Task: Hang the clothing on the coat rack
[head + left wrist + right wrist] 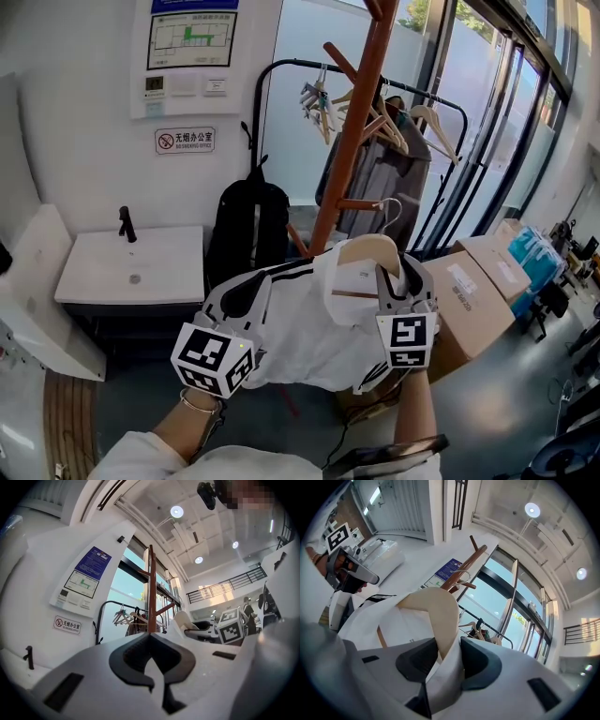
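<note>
Daylight comes through the tall windows (487,103) beyond and to the right of the right gripper (398,274), so the head view is bright and even, with a pale sheen on the floor (497,403) below that gripper and soft shade under the white shirt (319,328). Above the left gripper (150,638), round ceiling lamps (176,512) glare as blown-out discs. Both gripper views bow straight lines and darken to black at the corners. The jaws nearest each lens are soft.
</note>
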`<state>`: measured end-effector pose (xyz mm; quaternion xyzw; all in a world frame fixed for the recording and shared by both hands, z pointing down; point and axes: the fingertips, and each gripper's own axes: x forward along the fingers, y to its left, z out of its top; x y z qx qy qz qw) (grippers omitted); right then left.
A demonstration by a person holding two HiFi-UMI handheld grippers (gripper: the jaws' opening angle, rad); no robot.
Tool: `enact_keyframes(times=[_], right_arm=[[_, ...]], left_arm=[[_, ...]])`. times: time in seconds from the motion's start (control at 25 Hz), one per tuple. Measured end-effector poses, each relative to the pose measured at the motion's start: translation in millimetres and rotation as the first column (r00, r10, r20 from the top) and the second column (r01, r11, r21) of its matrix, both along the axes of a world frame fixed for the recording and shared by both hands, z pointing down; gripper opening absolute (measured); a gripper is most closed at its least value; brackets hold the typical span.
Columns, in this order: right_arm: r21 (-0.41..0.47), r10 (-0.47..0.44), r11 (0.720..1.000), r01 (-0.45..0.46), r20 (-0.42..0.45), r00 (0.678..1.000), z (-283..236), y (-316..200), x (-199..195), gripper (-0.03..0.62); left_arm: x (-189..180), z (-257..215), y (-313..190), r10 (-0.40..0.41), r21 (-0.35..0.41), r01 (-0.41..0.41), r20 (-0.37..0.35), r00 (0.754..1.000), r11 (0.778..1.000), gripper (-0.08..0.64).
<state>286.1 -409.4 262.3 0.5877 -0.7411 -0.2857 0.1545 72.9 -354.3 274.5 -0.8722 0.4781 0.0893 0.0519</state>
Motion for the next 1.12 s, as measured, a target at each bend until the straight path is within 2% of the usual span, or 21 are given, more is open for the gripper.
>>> enact_keyframes(times=[0.76, 1.12], right_arm=[[-0.004, -0.073, 0.997, 0.073, -0.068, 0.995, 10.4, -47.4, -17.3, 0.164], [-0.036, -0.115, 0.993, 0.112, -0.07, 0.991, 28.6, -62.5, -31.3, 0.164]], left_arm=[[11.5, 5.7, -30.7, -0.037, -0.009, 0.037, 0.011, 0.999, 0.999, 0.009], [13.5, 20.2, -44.4, -0.036, -0.048, 0.036, 0.016, 0.999, 0.998, 0.009]])
